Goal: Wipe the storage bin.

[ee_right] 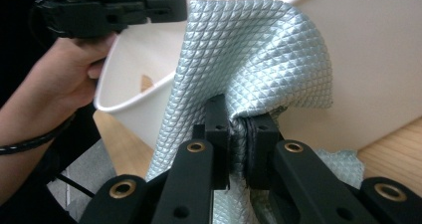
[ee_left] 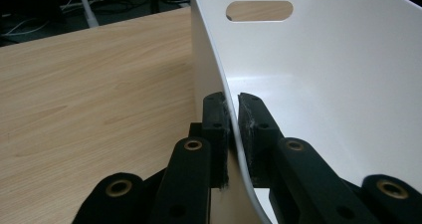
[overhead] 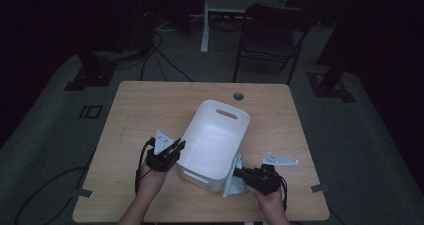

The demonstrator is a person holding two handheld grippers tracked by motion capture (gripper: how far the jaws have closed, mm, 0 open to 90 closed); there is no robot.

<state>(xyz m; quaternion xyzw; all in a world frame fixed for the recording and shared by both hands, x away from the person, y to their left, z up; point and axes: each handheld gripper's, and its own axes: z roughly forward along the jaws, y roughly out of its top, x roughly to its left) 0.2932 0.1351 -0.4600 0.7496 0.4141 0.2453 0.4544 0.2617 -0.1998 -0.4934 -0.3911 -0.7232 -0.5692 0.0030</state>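
Observation:
A white plastic bin [overhead: 215, 135] with slot handles stands on the wooden table [overhead: 145, 110], tilted a little. My left gripper [overhead: 179, 146] is shut on the bin's left wall; in the left gripper view the jaws pinch the thin white rim [ee_left: 232, 119] from both sides. My right gripper [overhead: 239, 173] is shut on a pale blue quilted cloth [overhead: 232, 181], which it presses against the bin's outer right wall near the front corner. The cloth [ee_right: 249, 59] drapes over the jaws in the right gripper view, with the bin's wall [ee_right: 368, 55] right behind it.
A round cable hole [overhead: 238, 95] sits near the table's far edge. Beyond the table stand a dark folding chair [overhead: 272, 35] and a white frame leg [overhead: 205, 20], with cables on the floor. The other hand with its gripper [ee_right: 109, 10] shows at the upper left of the right gripper view.

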